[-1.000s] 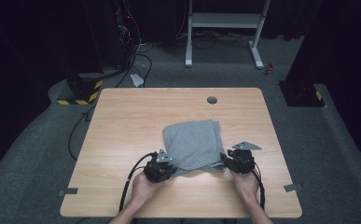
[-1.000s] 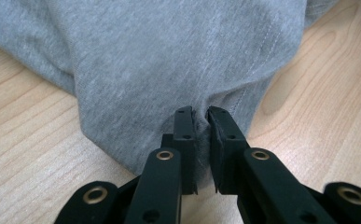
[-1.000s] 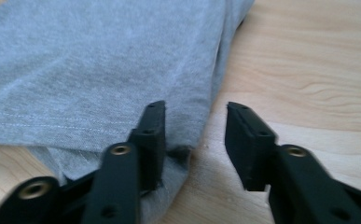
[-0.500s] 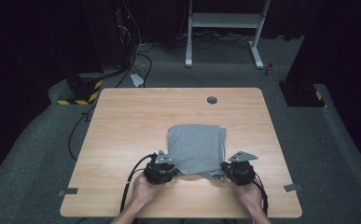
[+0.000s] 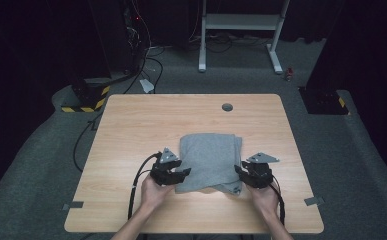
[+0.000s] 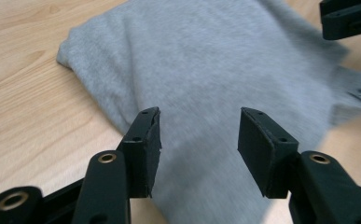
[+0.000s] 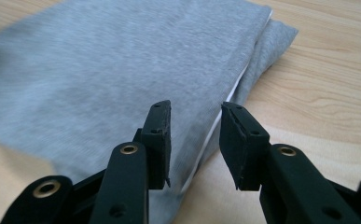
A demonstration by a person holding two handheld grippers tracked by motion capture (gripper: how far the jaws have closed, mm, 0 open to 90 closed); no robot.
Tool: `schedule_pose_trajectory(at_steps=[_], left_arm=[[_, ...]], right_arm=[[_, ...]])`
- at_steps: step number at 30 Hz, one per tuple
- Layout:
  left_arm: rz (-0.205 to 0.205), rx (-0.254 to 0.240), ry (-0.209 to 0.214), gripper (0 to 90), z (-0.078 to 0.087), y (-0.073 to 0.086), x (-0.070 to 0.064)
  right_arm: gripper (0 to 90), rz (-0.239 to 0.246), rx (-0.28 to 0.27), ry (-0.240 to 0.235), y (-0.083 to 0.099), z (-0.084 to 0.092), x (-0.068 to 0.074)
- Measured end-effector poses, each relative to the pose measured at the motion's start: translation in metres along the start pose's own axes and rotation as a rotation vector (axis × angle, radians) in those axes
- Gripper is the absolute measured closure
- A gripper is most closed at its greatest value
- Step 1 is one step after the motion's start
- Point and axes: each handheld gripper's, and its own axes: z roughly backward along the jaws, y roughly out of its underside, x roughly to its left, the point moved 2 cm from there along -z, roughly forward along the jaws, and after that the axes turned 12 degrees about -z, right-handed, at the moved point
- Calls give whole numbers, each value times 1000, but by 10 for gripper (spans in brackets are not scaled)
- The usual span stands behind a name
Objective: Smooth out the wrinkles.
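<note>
Item: grey folded cloth [image 5: 208, 161] — lies flat on the wooden bench [image 5: 131, 130], between the two grippers, its layered edge with a white seam turned toward the right-hand one.

Left gripper [image 5: 183, 173] — held in the person's left hand [image 5: 153, 191] at the cloth's near left corner. In the left gripper view its fingers [image 6: 143, 140] stand well apart above the fabric; they have just been opening, and the cloth lies beyond and beneath the gap, not pinched.

Right gripper [image 5: 240, 172] — held in the right hand [image 5: 264, 196] at the cloth's near right edge. In the right gripper view its fingers [image 7: 236, 137] stand apart, having just been opening; the stacked edge runs under the gap, pressed by neither finger.

Cable [image 5: 136, 187] — trails from the left gripper toward the bench's near edge.
</note>
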Motion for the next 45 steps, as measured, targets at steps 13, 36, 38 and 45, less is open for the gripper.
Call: schedule_pose_trajectory(at_steps=[13,36,38,45], left_arm=[[42,73,21,700,-28,21,1],[244,48,-34,451,-18,11,49],[222,68,-29,455,-26,8,49],[200,95,-7,813,-39,-2,50]], right_arm=[[789,24,114,-7,13,-24,-4],[606,-41,28,-42,-28,-16,-8],[611,-46,36,-34,-32,-23,-7],[806,-29,89,-15,-33,-43,-9]])
